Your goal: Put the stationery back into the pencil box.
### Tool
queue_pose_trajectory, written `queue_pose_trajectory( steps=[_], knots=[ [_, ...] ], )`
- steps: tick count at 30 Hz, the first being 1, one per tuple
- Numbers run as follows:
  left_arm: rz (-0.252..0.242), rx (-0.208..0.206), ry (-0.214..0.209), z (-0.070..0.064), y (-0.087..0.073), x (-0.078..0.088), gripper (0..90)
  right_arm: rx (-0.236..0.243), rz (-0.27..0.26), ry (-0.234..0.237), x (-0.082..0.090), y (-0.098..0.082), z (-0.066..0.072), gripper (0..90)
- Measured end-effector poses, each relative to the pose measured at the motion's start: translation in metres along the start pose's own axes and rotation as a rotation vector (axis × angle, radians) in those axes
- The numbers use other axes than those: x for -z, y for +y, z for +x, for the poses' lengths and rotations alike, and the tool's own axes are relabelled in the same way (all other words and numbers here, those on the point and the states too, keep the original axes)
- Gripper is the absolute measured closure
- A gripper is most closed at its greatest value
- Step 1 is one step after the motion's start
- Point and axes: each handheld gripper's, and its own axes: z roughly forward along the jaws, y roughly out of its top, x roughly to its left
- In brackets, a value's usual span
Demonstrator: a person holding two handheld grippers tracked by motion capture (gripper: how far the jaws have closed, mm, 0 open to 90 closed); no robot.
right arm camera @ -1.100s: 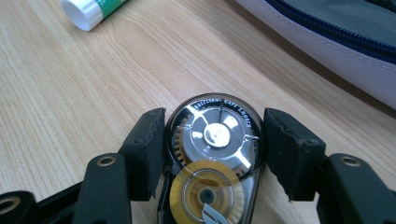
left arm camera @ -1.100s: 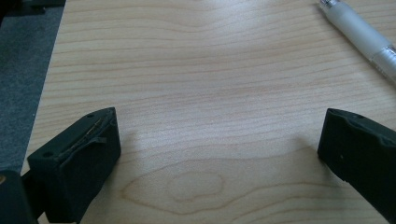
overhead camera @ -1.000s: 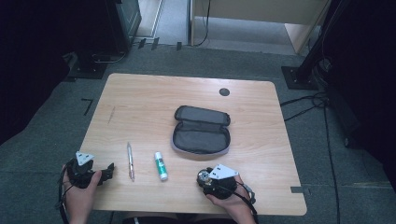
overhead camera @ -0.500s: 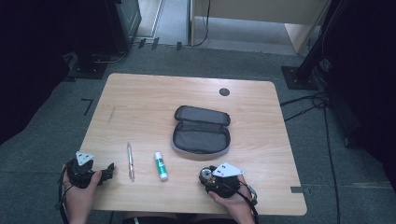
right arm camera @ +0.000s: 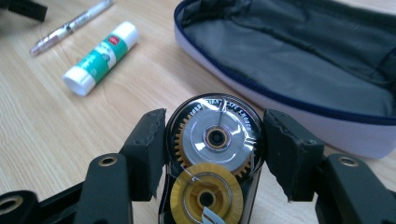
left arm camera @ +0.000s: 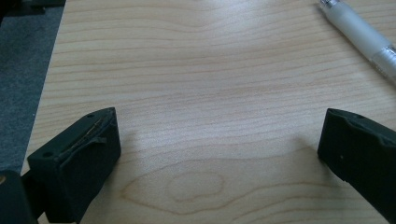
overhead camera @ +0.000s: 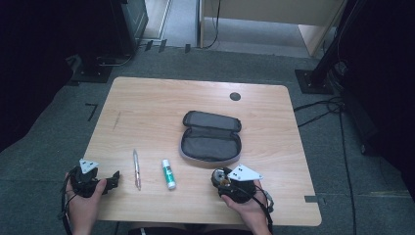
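Here, a clear correction tape dispenser (right arm camera: 212, 163), its curved lettering too small to read, clamped between the right gripper (right arm camera: 212, 154) jaws just beside the open grey pencil case (overhead camera: 211, 136); farther from the case, a green-labelled glue stick (overhead camera: 168, 174), a pen (overhead camera: 136, 169), then the left gripper (left arm camera: 219, 154), agape and empty.

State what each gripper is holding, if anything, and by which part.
The right gripper clamps a correction tape dispenser by its two flat sides, gears showing. The left gripper holds nothing; its jaws stand open over the bare table.

Grey pencil case (overhead camera: 211, 139) (blue zip)
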Motion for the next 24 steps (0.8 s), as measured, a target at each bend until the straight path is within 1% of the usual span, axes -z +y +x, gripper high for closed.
queue_pose_trajectory(
  steps=[4,8,13,21,24],
  knots=[
    [0.000,0.000,0.000,0.000,0.000,0.000,0.0,-0.003,-0.010,-0.011,0.004,0.006,-0.003,41.9],
    [0.000,0.000,0.000,0.000,0.000,0.000,0.0,-0.011,-0.022,-0.010,0.007,0.013,-0.005,41.9],
    [0.000,0.000,0.000,0.000,0.000,0.000,0.0,-0.009,-0.041,-0.012,0.011,0.021,-0.009,41.9],
    [0.000,0.000,0.000,0.000,0.000,0.000,0.0,-0.011,-0.054,-0.018,0.013,0.034,-0.012,41.9],
    [0.000,0.000,0.000,0.000,0.000,0.000,0.0,-0.019,-0.056,-0.019,0.011,0.039,-0.014,41.8]
  ],
)
